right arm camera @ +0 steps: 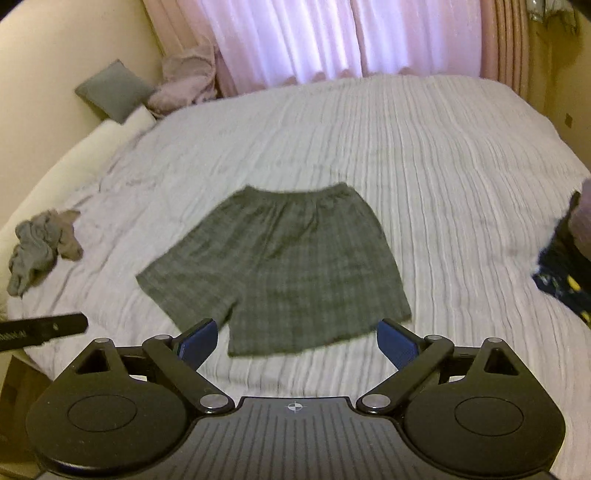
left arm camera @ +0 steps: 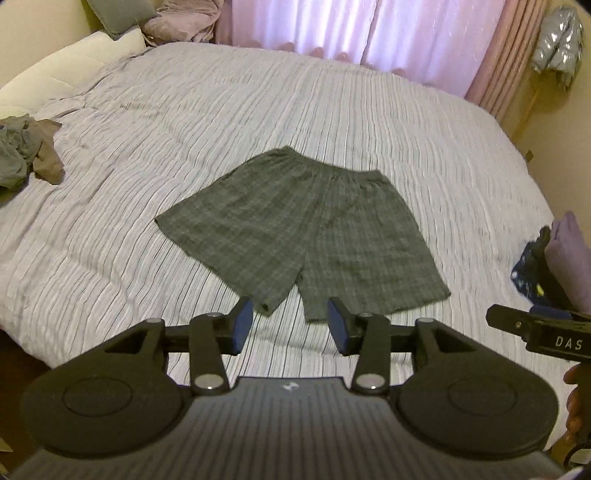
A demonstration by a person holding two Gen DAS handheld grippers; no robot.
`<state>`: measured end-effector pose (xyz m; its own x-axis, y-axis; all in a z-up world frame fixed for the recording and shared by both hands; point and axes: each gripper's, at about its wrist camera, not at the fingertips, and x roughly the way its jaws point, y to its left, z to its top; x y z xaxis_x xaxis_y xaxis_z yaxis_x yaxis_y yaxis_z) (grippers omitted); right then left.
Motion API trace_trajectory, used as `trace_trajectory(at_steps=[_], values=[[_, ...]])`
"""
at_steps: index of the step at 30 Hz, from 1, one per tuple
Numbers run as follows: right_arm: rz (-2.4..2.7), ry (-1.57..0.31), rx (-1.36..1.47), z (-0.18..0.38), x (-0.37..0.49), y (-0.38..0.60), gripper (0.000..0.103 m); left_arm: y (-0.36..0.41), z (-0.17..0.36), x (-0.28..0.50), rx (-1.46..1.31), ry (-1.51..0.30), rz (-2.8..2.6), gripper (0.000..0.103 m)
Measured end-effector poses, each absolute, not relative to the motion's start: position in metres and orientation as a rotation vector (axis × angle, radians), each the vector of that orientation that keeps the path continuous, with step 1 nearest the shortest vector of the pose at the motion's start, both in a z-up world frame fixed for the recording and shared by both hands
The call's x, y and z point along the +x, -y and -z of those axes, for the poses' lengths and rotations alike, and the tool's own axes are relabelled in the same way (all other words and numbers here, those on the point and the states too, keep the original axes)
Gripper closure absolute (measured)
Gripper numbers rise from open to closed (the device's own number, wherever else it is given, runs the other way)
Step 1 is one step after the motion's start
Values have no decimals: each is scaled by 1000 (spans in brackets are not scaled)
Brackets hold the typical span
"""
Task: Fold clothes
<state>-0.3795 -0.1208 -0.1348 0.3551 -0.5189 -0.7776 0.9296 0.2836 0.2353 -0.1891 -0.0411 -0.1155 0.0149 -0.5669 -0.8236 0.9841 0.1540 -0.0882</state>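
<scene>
We see dim, soft light glowing through the curtains (left arm camera: 369, 33); beneath them the bed (left arm camera: 147, 129) bows with fisheye curvature, corners darken, and slight blur softens detail.

Matt woven plaid shorts (left arm camera: 303, 232) on ribbed cloth bedspread (left arm camera: 184, 122)

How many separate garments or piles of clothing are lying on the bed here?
3. Plaid shorts spread flat mid-bed; a crumpled grey-brown heap near the left edge; a dark patterned stack at the right edge, partly cut off, so more may be hidden.
</scene>
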Motion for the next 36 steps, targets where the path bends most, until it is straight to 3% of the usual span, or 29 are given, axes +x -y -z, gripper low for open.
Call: trace_trajectory(at_steps=[36], values=[[1196,-779,881,138,-302,59,7,13,100,-117,757,-848,1370,54]])
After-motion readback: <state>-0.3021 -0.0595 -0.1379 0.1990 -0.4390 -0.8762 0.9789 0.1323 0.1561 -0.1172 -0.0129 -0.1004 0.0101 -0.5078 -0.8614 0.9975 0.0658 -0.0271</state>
